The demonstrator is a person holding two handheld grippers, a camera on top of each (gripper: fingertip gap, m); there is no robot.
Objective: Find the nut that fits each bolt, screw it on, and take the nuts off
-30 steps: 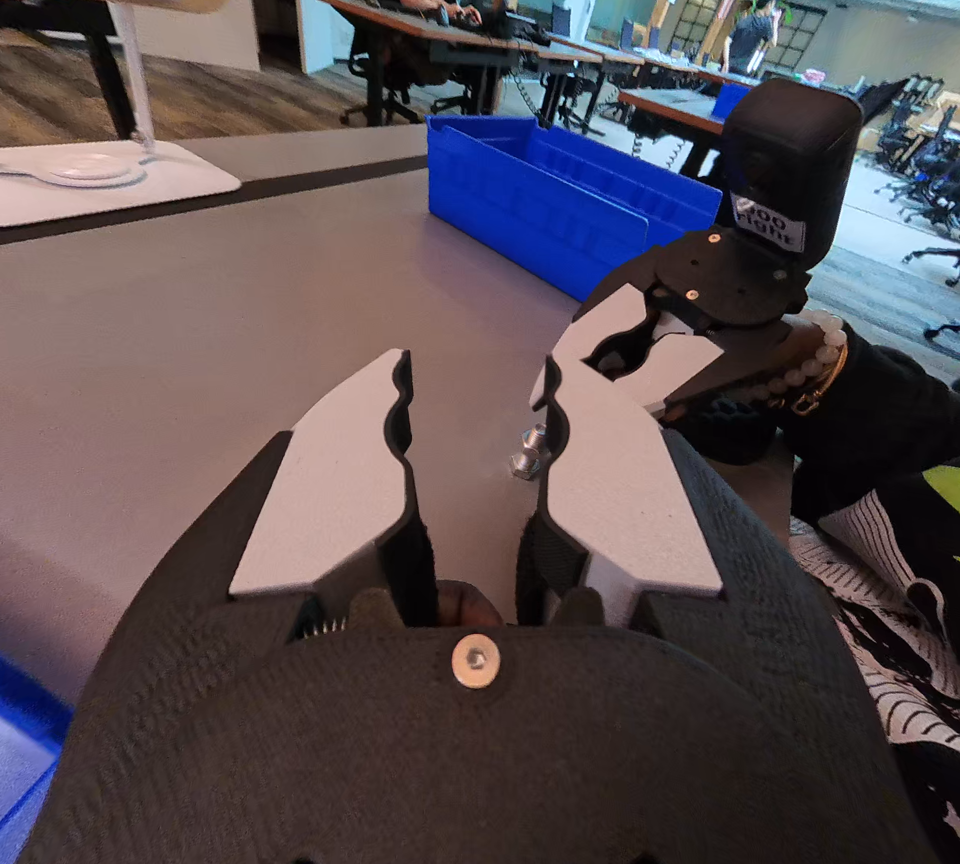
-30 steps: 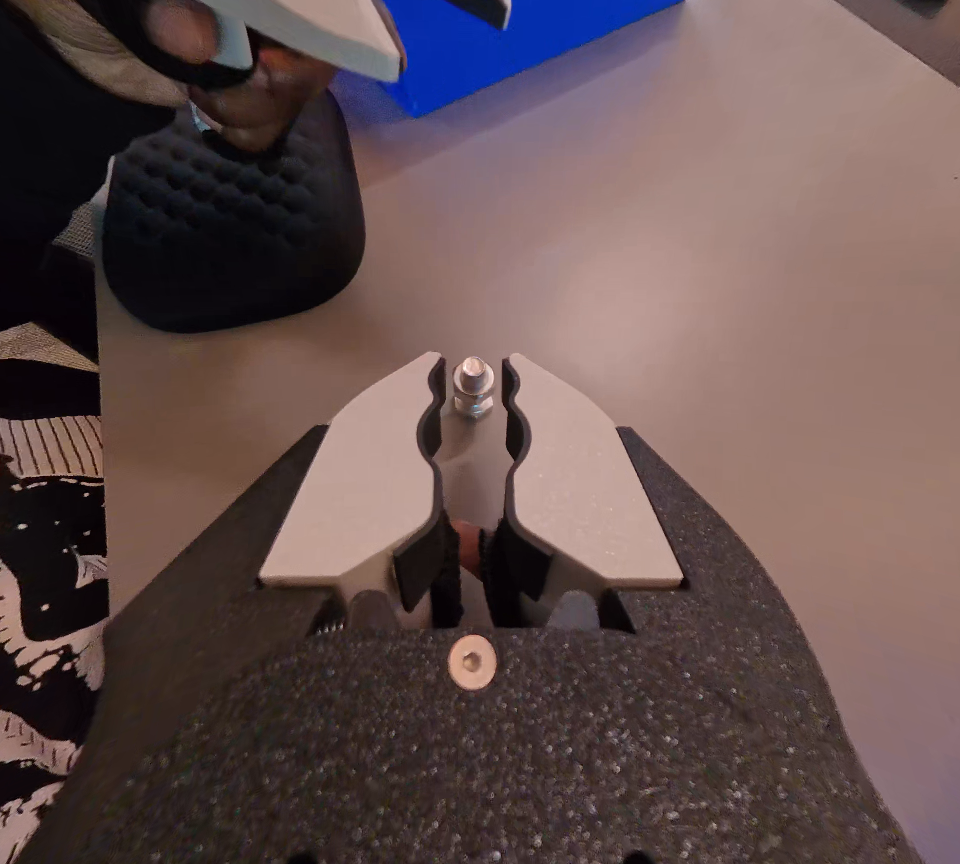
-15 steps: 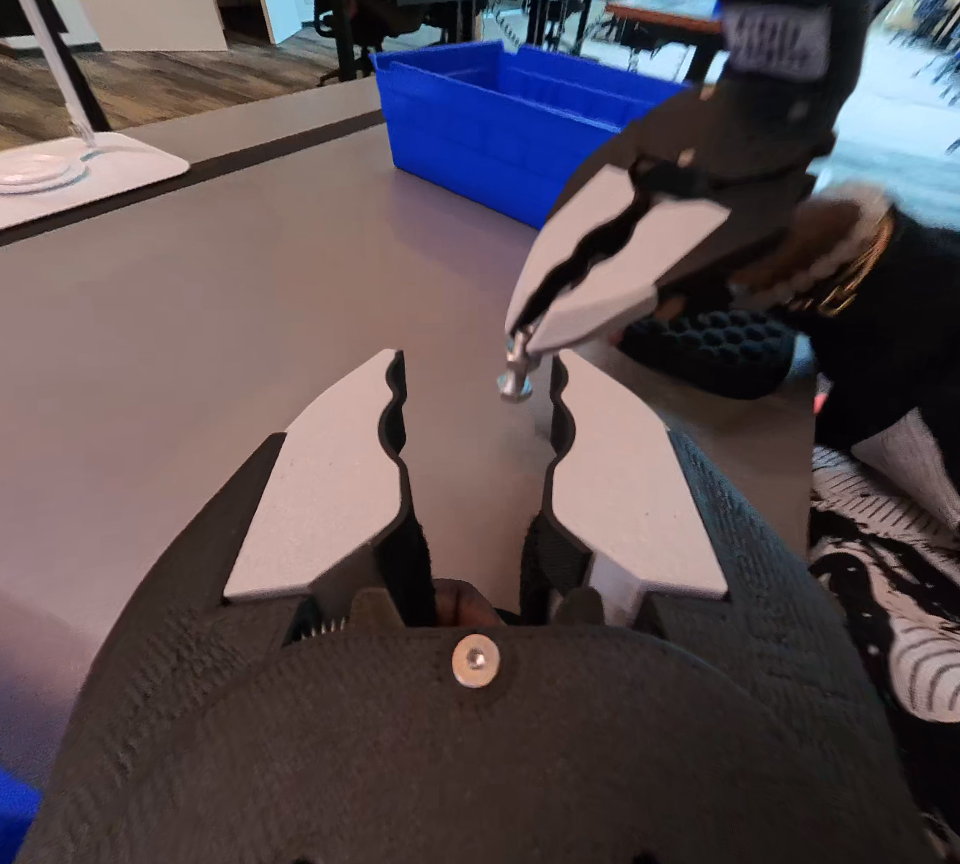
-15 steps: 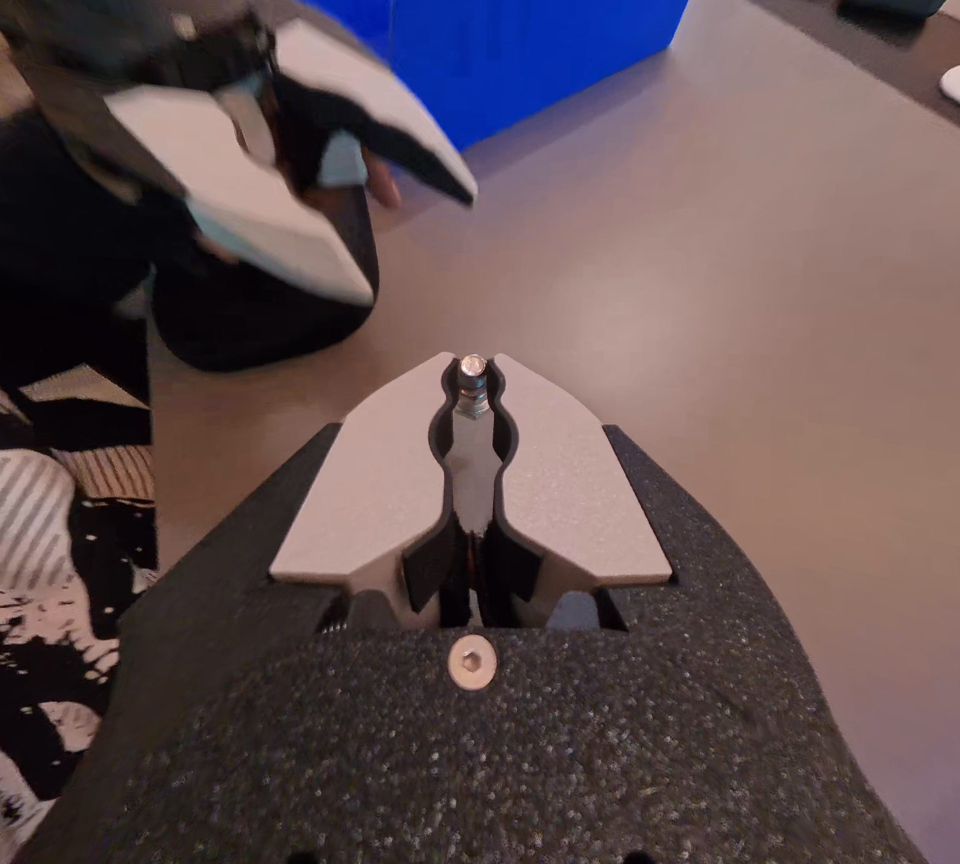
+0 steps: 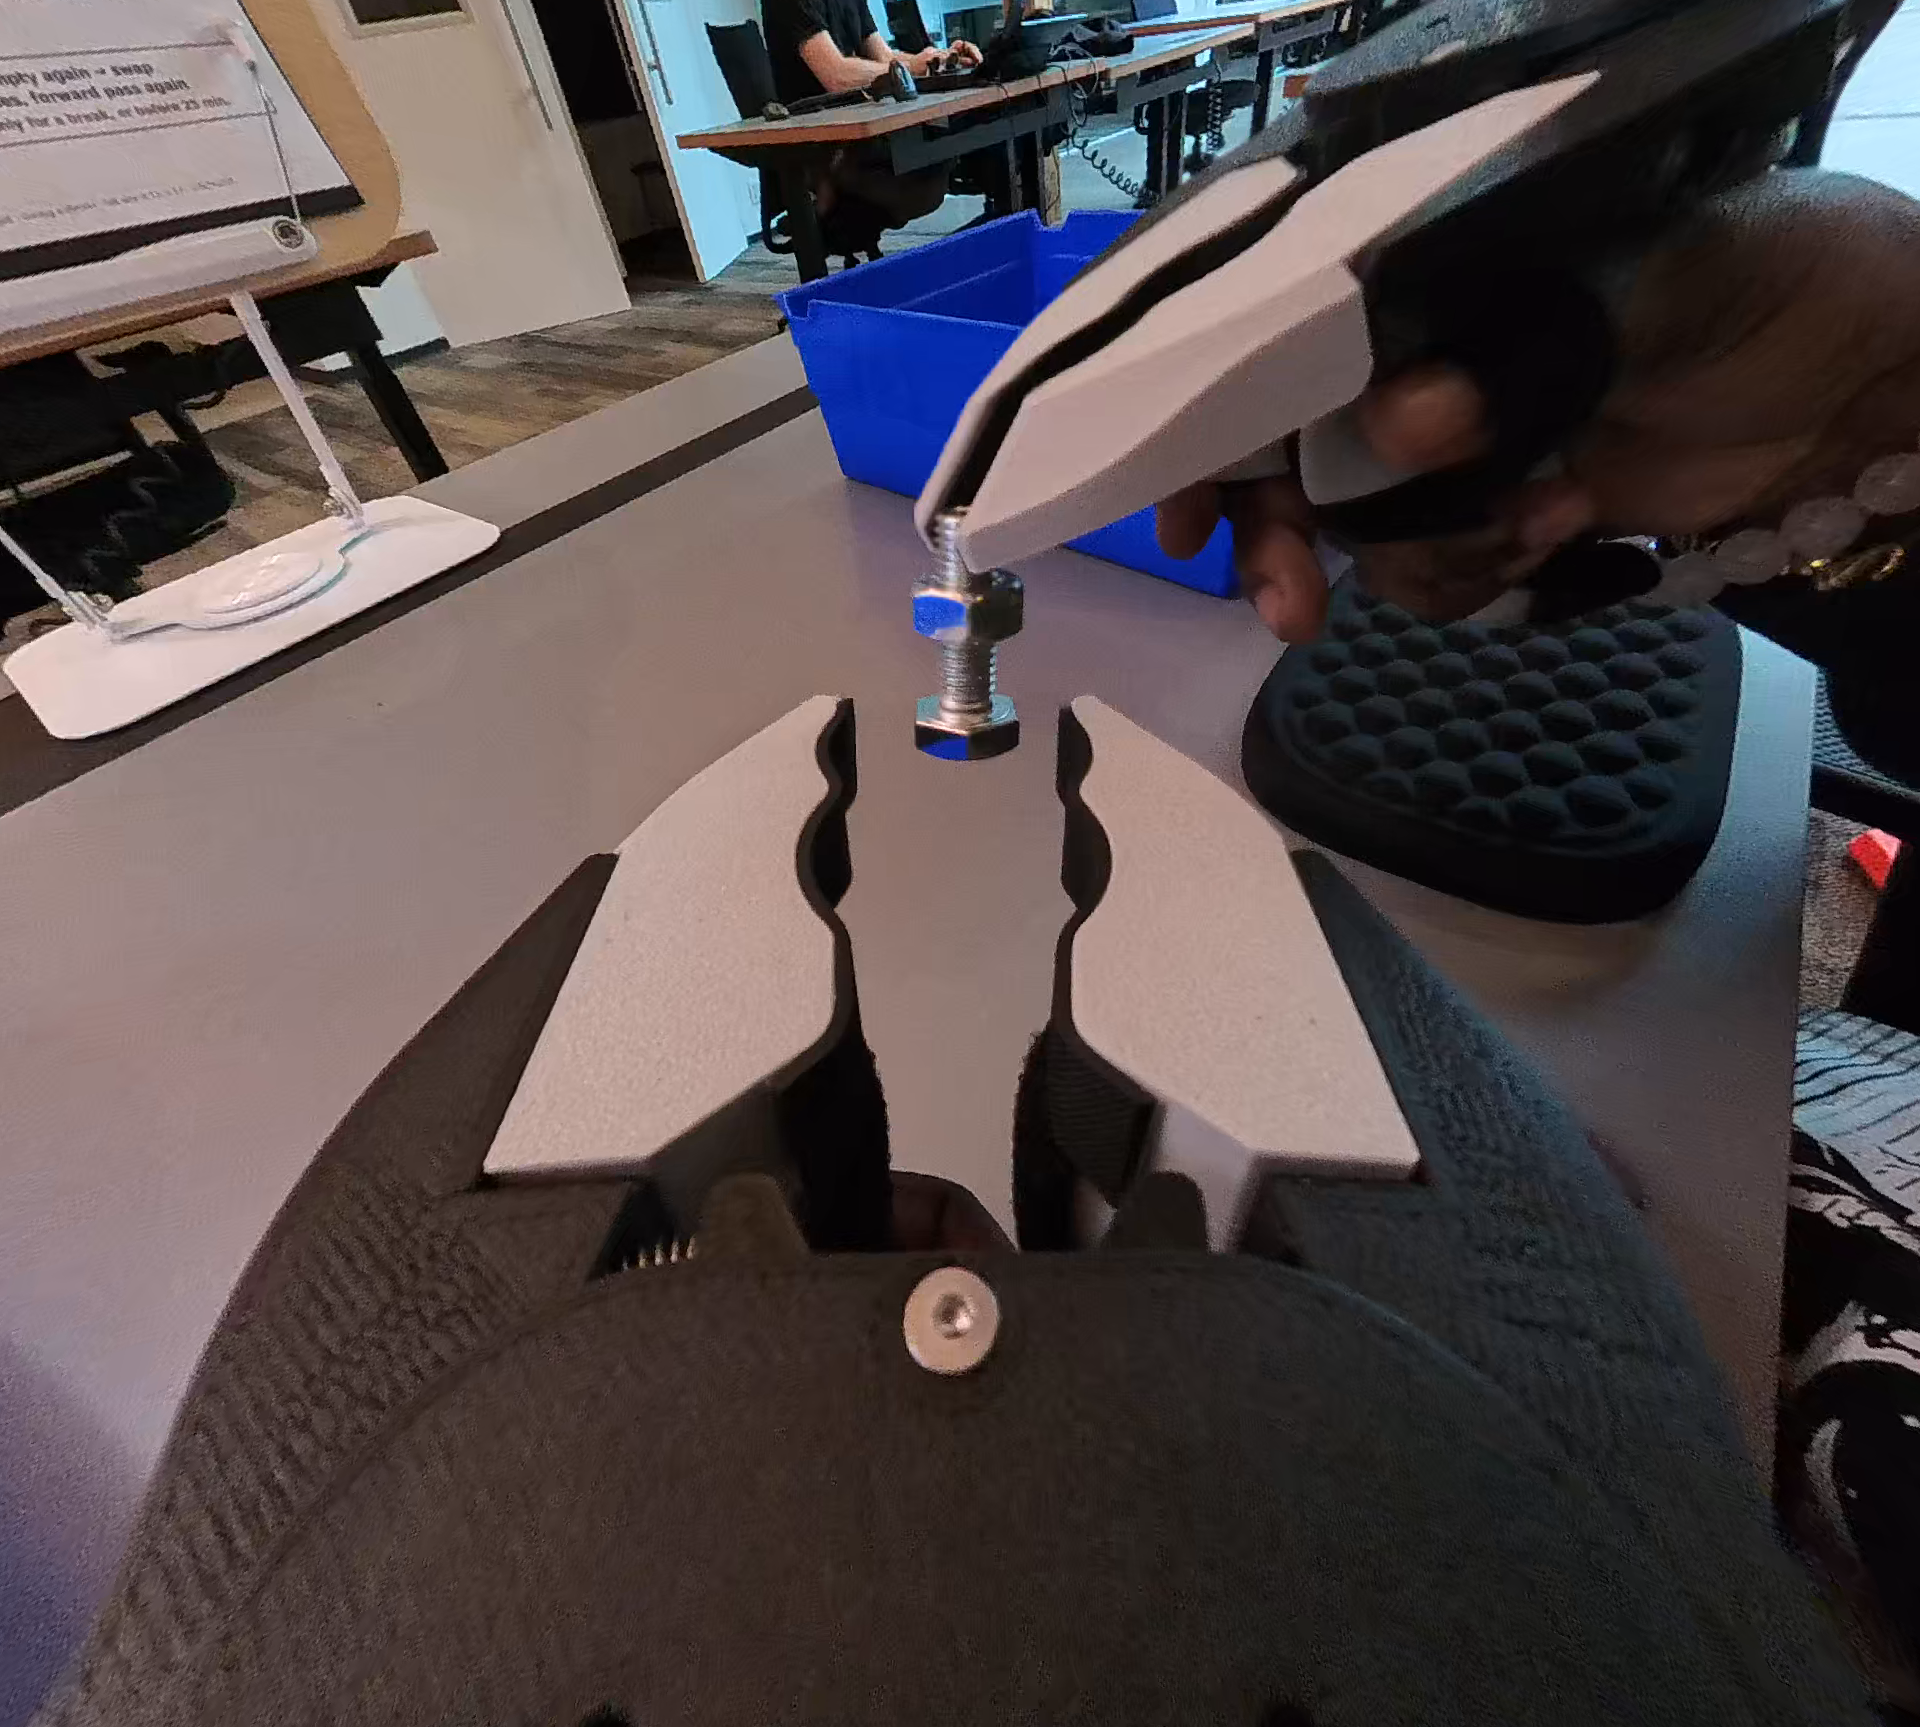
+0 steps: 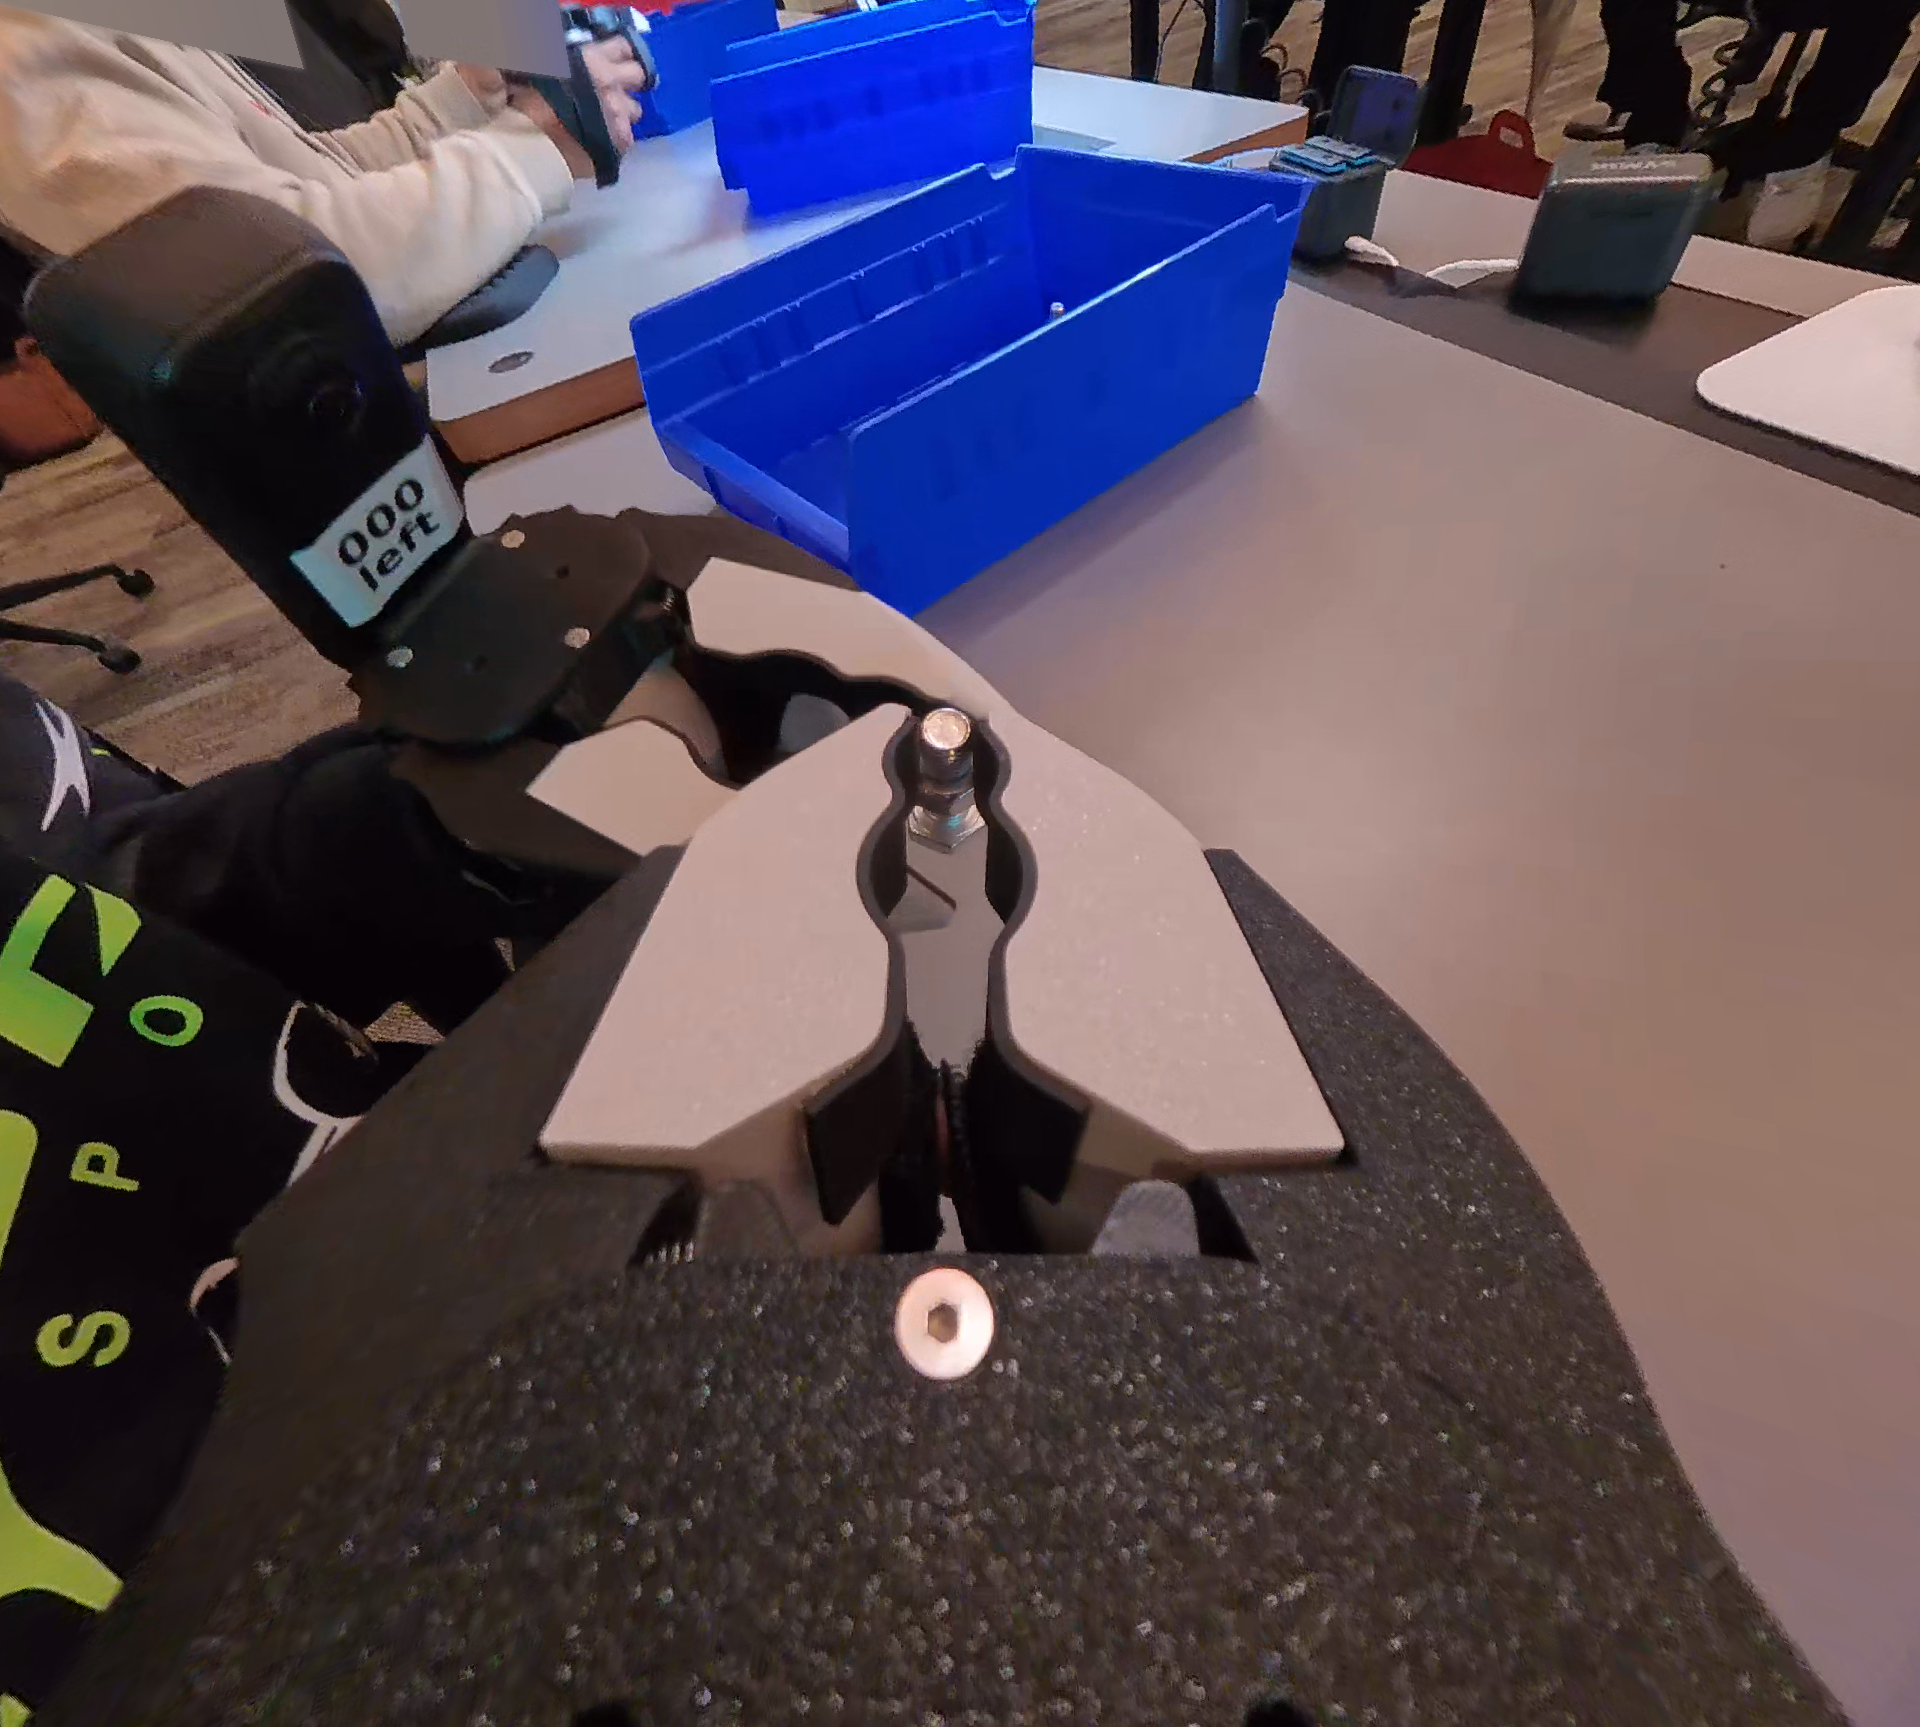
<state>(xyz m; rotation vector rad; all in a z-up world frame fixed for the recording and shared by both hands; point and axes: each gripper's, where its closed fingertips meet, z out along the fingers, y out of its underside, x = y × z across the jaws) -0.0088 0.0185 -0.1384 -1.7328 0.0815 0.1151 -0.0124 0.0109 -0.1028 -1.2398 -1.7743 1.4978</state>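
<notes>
Your right gripper (image 5: 951, 524) comes in from the upper right of the left wrist view, fingers pinched on the threaded tip of a bolt (image 5: 964, 669). The bolt hangs head-down above the grey table (image 5: 416, 794), long axis near vertical, with a nut (image 5: 966, 605) threaded partway along the shank, just under the pinching tips. In the right wrist view the same bolt sits at frame centre, its tip end facing the camera between the closed tips.

Your left gripper (image 5: 956, 732) is spread and grips nothing. The bolt head hangs just beyond the gap between its fingertips, centred, with clear space on both sides. It is the nearer free tool, so the coming move likely turns on advancing it and closing across the bolt's axis.

Behind, in the upper middle, a blue bin (image 5: 914, 347) stands on the table; a black padded rest (image 5: 1496, 742) lies at right.
</notes>
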